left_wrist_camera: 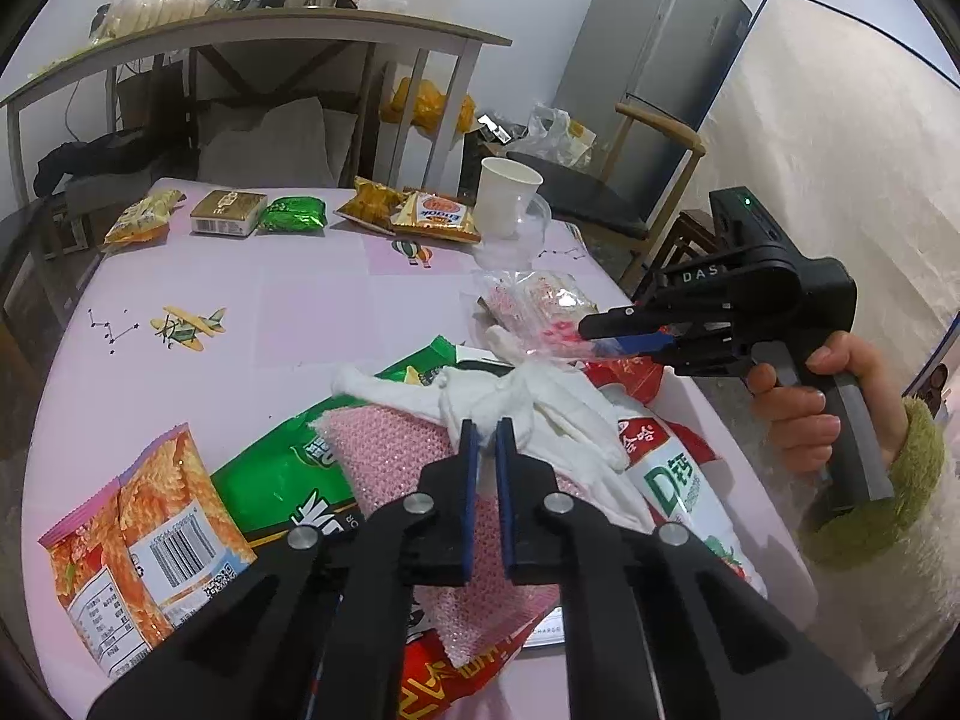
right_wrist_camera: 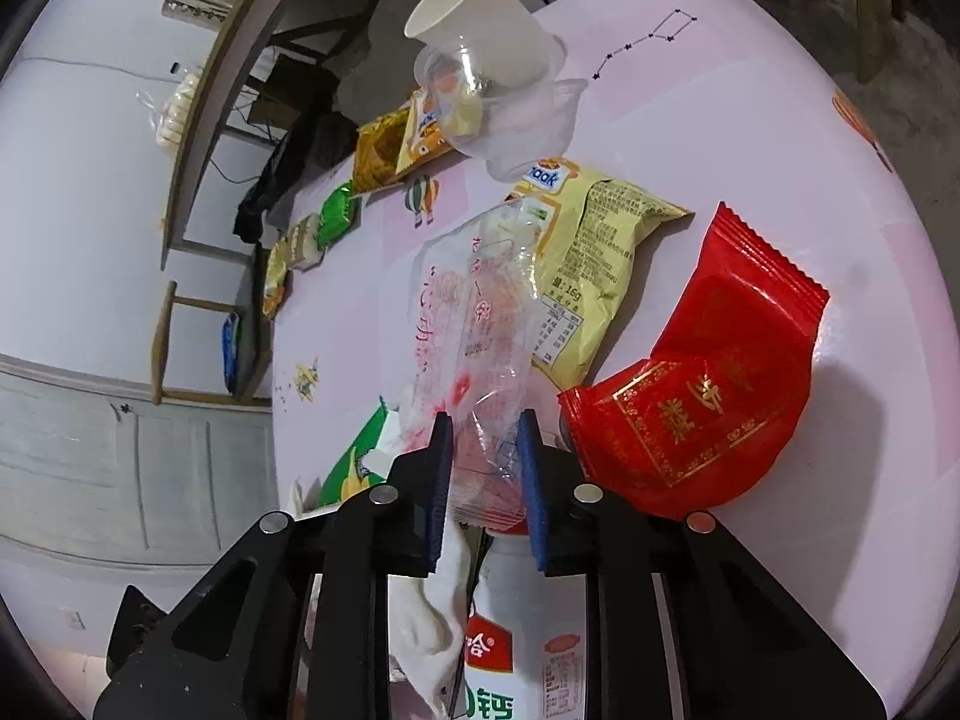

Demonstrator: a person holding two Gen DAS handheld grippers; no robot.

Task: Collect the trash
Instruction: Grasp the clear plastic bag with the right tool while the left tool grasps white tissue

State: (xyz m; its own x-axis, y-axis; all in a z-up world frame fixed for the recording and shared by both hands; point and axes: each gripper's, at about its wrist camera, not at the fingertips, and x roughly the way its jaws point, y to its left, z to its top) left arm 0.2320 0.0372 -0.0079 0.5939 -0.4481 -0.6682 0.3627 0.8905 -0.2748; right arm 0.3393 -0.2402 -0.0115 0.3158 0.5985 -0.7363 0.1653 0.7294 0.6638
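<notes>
I judge the collecting partly done: a heap of wrappers, crumpled white tissue (left_wrist_camera: 528,402) and a pink bubble-wrap pouch (left_wrist_camera: 408,468) is gathered on the pink patterned tablecloth (left_wrist_camera: 240,300) under my left gripper (left_wrist_camera: 487,429), whose jaws stand a narrow gap apart with nothing between them. My right gripper (right_wrist_camera: 485,420), jaws moderately parted, straddles the near end of a clear crinkled plastic bag with red print (right_wrist_camera: 474,312); I cannot tell whether the pads actually pinch it. Left to gather, in the right wrist view: a red foil wrapper (right_wrist_camera: 696,396) at three o'clock of the bag, a yellow snack packet (right_wrist_camera: 588,252) at one o'clock, and white paper and clear plastic cups (right_wrist_camera: 480,42) at twelve. More snack packets (left_wrist_camera: 288,213) line the far edge.
</notes>
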